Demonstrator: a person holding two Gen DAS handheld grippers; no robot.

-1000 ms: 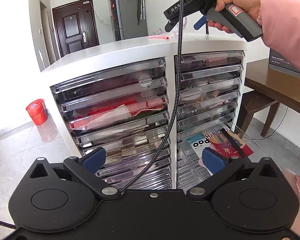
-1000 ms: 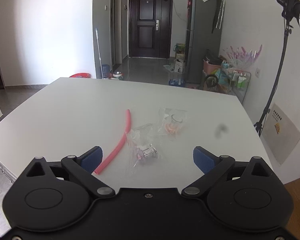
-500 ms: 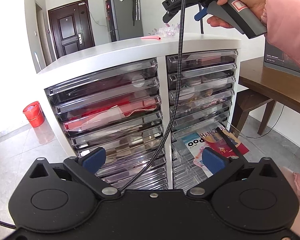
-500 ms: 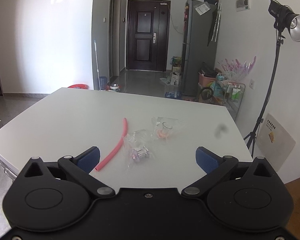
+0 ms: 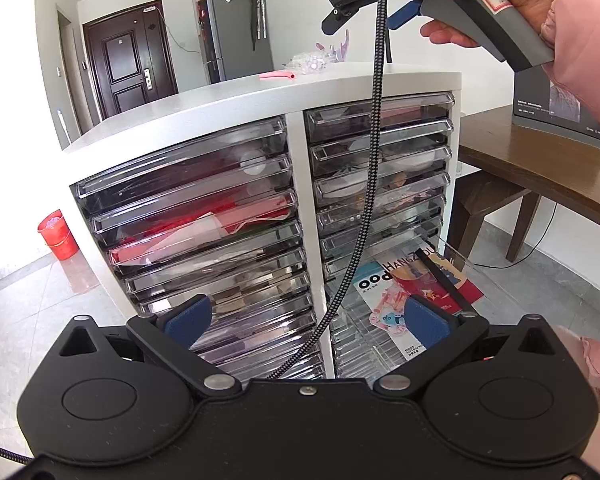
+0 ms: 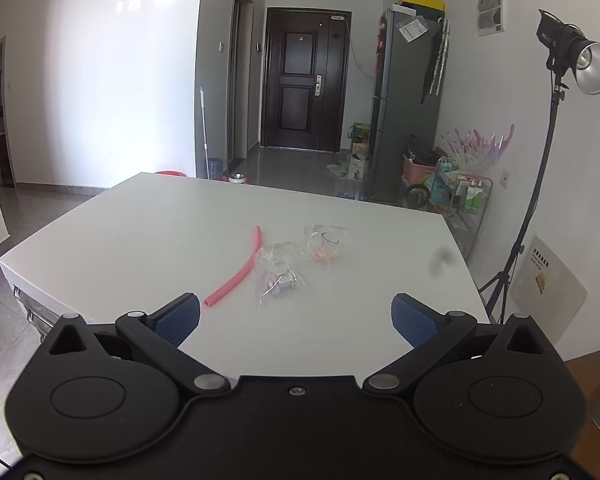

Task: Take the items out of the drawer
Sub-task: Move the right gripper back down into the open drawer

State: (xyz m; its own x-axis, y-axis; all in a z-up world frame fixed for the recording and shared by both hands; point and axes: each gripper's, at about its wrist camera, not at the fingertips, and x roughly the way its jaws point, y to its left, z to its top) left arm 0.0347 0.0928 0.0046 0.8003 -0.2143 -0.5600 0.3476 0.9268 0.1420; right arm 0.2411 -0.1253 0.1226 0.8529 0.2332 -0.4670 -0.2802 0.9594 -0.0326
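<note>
Cabinet: white unit, two columns of clear plastic drawers, fills the middle of the left wrist view; packed with red, white and mixed clutter.
Top: flat white cabinet surface, spreads across the right wrist view from 9 to 3 o'clock.
Table: dark wood, at 3 o'clock of the cabinet, a grey board leaning on it.
Open drawer: right column, low down, pulled out toward 4 o'clock; the other drawers look closed.
Booklets: in the open drawer, lying flat, a white and blue cover beside a red one, a dark strip across the red.
Left gripper: low in front of the cabinet, blue pads spread wide, nothing between them; right pad overlaps the open drawer in view.
Right gripper: held above the near edge of the top, pads spread wide, empty; also seen at 1 o'clock in the left wrist view, gripped by a hand in a pink sleeve.
Cable: braided, hangs from the right gripper down across the right column.
Tube: pink, curved, on the top at 11 o'clock of the right gripper.
Near bag: clear, small metal and purple bits inside, just right of the tube.
Far bag: clear, orange bits inside, beyond the near bag at 1 o'clock.
Bucket: red, on the floor at 9 o'clock of the cabinet.
</note>
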